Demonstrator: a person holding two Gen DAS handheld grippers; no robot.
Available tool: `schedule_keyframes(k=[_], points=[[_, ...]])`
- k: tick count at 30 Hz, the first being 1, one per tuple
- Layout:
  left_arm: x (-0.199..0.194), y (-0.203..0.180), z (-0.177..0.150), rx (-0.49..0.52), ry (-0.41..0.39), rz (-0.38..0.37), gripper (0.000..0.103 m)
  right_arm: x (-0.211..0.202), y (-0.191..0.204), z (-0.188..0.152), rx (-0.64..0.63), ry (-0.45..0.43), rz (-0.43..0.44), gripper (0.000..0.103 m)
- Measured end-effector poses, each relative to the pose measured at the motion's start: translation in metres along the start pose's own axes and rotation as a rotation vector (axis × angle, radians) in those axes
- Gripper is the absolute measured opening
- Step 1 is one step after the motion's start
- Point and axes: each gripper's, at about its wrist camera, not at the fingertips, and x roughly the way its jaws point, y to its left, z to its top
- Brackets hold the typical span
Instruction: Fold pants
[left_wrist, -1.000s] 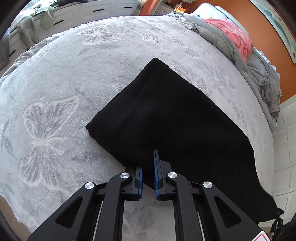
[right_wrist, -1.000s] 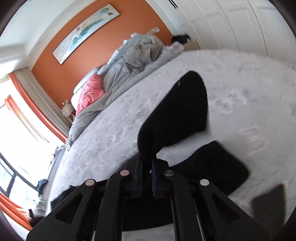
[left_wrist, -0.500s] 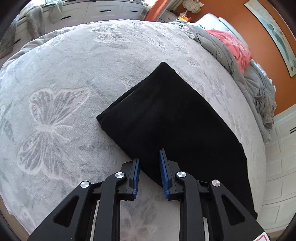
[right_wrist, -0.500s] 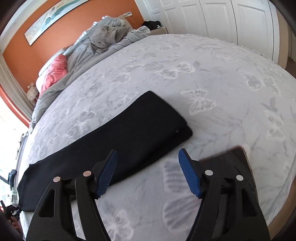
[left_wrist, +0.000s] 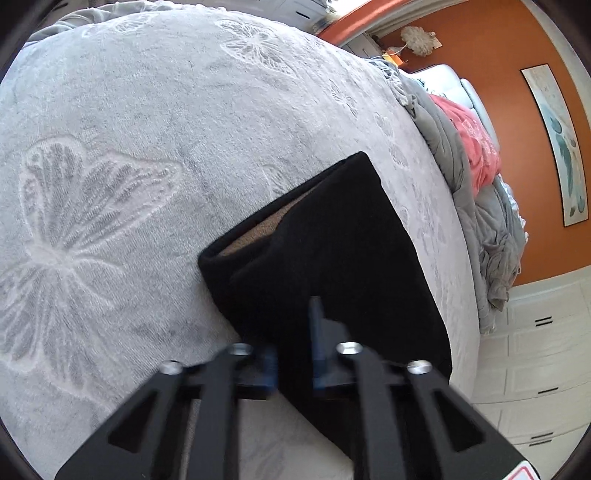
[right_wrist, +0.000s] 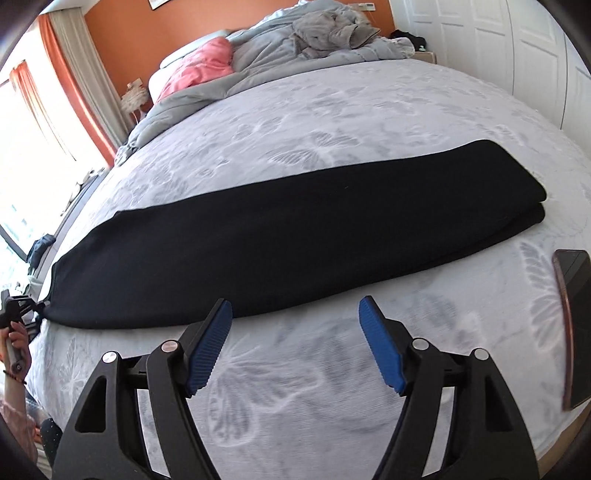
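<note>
The black pants (right_wrist: 295, 236) lie folded lengthwise as a long strip across the grey butterfly-patterned bed (right_wrist: 369, 110). In the left wrist view the pants' end (left_wrist: 325, 251) is lifted a little, its top layer gaping to show a tan lining. My left gripper (left_wrist: 293, 354) is shut on the near edge of that end. It also shows small in the right wrist view (right_wrist: 22, 306) at the strip's left end. My right gripper (right_wrist: 295, 314) is open wide and empty, just in front of the strip's near edge, apart from it.
A rumpled grey duvet (right_wrist: 295, 48) and a pink cloth (right_wrist: 199, 66) are heaped at the head of the bed. A dark phone (right_wrist: 572, 332) lies on the bed at the right. White cupboards (left_wrist: 535, 369) stand beyond the bed's far side.
My right gripper let go of the pants' end, which now lies flat, and pulled back open. My left gripper has closed on the pants' near edge and raised it slightly.
</note>
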Motion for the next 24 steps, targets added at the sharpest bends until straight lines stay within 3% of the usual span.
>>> schedule_keyframes(k=[3,6,7,9,10,12,13,15,18,22,24], points=[[-0.027,-0.01,-0.002,0.051,-0.034,-0.059,0.005,-0.004,0.004,-0.002,0.025,0.013,0.027,0.069],[-0.027,-0.013,-0.009,0.103,-0.004,-0.019,0.008,-0.008,0.004,-0.004,0.016,-0.006,-0.01,0.075],[-0.025,-0.011,-0.011,0.097,0.001,0.008,0.009,-0.006,0.005,-0.004,0.015,-0.005,-0.021,0.075],[-0.032,0.0,-0.018,0.036,-0.012,-0.012,0.013,-0.003,0.004,-0.006,0.024,0.002,-0.022,0.075],[-0.04,0.005,-0.022,0.001,-0.031,-0.048,0.019,-0.003,0.005,-0.008,0.027,0.004,-0.014,0.075],[-0.052,0.017,-0.03,-0.055,-0.072,-0.056,0.063,-0.001,0.007,-0.011,0.019,0.005,-0.008,0.075],[-0.054,0.021,-0.031,-0.069,-0.092,-0.035,0.065,0.0,0.009,-0.013,0.013,0.009,-0.008,0.075],[-0.047,0.023,-0.03,-0.07,-0.083,-0.003,0.065,0.004,0.012,-0.016,0.003,0.021,-0.003,0.075],[-0.024,0.02,-0.02,-0.104,-0.032,-0.048,0.065,0.008,0.013,-0.021,0.008,0.035,0.0,0.075],[0.0,0.0,-0.008,-0.039,-0.024,-0.036,0.062,0.007,0.014,-0.026,0.014,0.038,-0.007,0.075],[0.009,-0.006,-0.004,0.001,-0.008,0.009,0.014,0.008,0.013,-0.027,0.022,0.045,-0.016,0.075]])
